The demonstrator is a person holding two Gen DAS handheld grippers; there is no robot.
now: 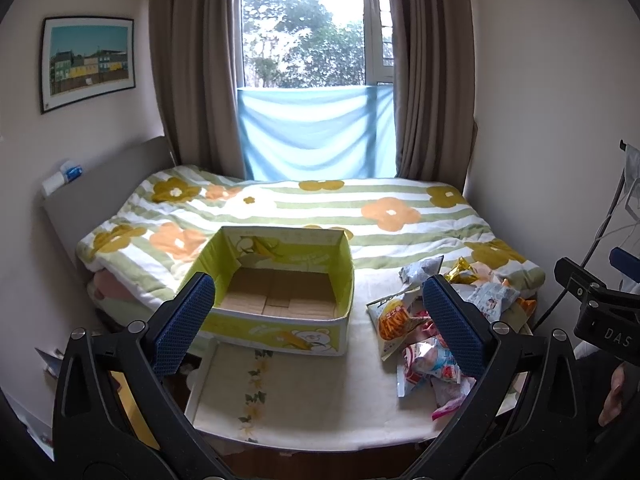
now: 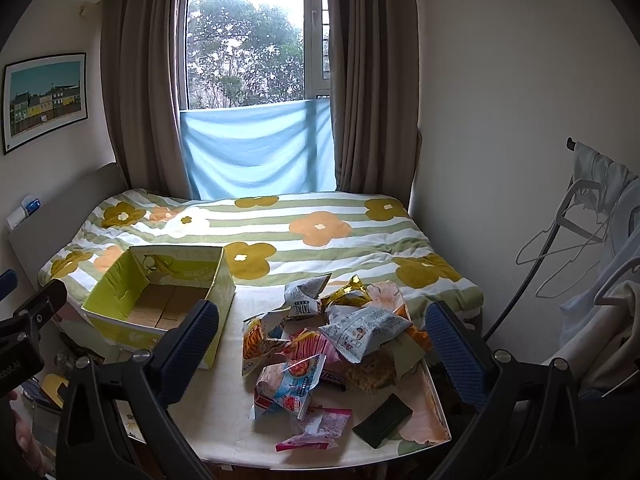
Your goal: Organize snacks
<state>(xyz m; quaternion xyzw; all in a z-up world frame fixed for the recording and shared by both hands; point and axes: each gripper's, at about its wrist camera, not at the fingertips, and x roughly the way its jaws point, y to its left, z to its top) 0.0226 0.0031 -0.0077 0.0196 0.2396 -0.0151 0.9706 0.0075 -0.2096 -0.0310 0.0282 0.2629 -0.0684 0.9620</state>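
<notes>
A loose heap of snack packets (image 2: 320, 336) lies on the right half of a small bench (image 2: 224, 408) with a pale floral top, pushed up against the foot of a bed (image 2: 280, 232). In the heap, a grey-and-white pouch (image 2: 364, 330) sits on top, gold-foil wrappers (image 2: 350, 294) show behind it, an orange bag of stick snacks (image 1: 394, 320) lies at the left edge, and a light blue packet with red print (image 2: 286, 388) rests toward the near side. A small pink-and-clear wrapper (image 2: 316, 428) lies just apart from the heap at the bench's front, beside a flat dark green bar (image 2: 382, 420). To the left of the heap stands an open yellow-green cardboard box (image 1: 276, 280) with nothing inside it, its brown floor bare; it sits partly on the bench and against the flowered blanket. The left gripper (image 1: 320, 320) hangs above the near edge of the bench with its blue-padded fingers spread wide, the box seen between them, holding nothing. The right gripper (image 2: 324, 352) is likewise spread wide and empty, framing the heap. Behind the bed, brown curtains (image 1: 200, 80) flank a window (image 1: 308, 24) with a blue cloth (image 1: 316, 132) across its lower part.
</notes>
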